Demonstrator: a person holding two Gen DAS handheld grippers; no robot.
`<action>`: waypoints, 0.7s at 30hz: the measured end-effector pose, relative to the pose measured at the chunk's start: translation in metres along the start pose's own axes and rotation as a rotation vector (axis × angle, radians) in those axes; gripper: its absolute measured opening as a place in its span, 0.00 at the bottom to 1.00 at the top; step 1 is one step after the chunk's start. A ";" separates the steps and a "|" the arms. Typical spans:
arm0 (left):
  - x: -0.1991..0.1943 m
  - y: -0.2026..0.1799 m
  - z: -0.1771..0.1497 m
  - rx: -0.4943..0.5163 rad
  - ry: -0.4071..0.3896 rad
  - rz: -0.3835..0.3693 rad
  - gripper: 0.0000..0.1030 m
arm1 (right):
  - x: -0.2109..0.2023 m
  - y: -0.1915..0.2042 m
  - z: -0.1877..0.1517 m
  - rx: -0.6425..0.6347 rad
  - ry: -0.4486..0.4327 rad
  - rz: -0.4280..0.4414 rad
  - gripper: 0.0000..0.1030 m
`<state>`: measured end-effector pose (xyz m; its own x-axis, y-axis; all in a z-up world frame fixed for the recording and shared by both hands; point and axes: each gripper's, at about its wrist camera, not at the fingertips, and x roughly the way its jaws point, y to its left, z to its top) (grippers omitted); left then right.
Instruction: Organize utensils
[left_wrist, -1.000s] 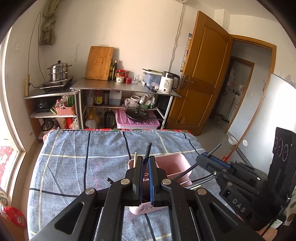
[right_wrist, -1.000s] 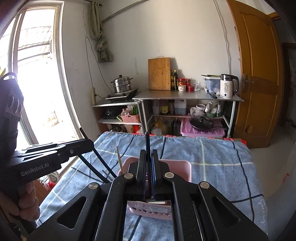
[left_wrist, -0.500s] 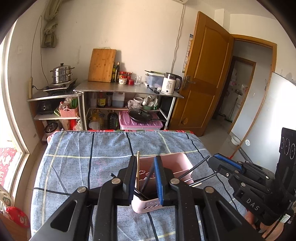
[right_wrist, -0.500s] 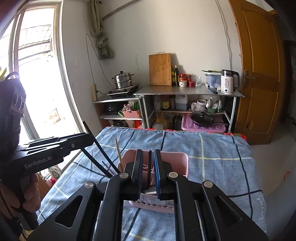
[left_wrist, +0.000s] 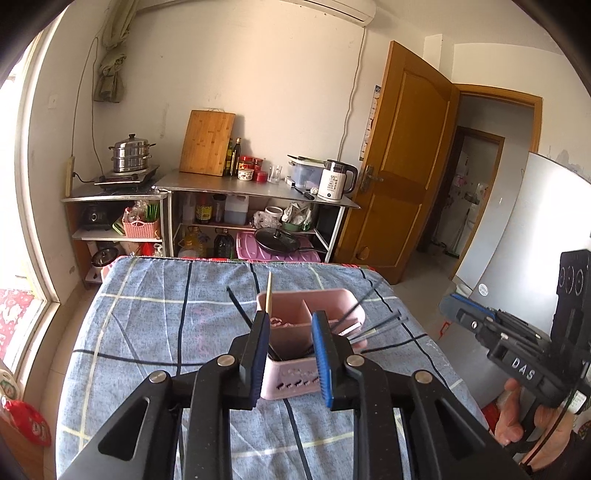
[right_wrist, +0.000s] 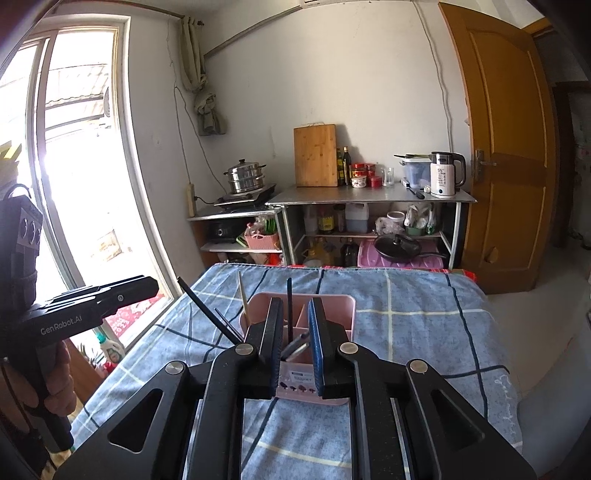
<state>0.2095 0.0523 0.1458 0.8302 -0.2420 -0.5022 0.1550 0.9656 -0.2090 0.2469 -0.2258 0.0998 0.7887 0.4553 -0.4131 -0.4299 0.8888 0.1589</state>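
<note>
Upright, pink divided caddy (left_wrist: 295, 380) holds dark chopsticks (left_wrist: 240, 308), utensils.

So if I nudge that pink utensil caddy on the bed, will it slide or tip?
The pink caddy looks like thin plastic, so probably light. It stands on a soft checked bedspread, so it may rock rather than slide cleanly. Long chopsticks lean out past its rim, which likely makes it tippier.

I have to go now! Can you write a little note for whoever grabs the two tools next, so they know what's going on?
Left tool: jaws opening, holding nothing.
Right tool: jaws opening, holding nothing.
The pink holder sits on the blue checked cloth. Black chopsticks and one pale chopstick stand in it.
Done: those utensils are in the holder.
Left: no loose utensils visible on the cloth; check around it.
</note>
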 end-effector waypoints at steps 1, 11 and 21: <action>-0.003 -0.002 -0.006 0.005 -0.002 0.001 0.22 | -0.004 -0.001 -0.002 0.004 -0.004 0.002 0.14; -0.028 -0.026 -0.063 0.027 -0.007 0.018 0.22 | -0.038 0.005 -0.038 0.002 -0.011 0.005 0.14; -0.049 -0.036 -0.105 0.014 -0.036 0.078 0.22 | -0.061 0.022 -0.080 -0.043 0.009 -0.010 0.15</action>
<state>0.1071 0.0192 0.0892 0.8586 -0.1622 -0.4864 0.0958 0.9827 -0.1586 0.1544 -0.2381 0.0563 0.7889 0.4460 -0.4227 -0.4409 0.8900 0.1163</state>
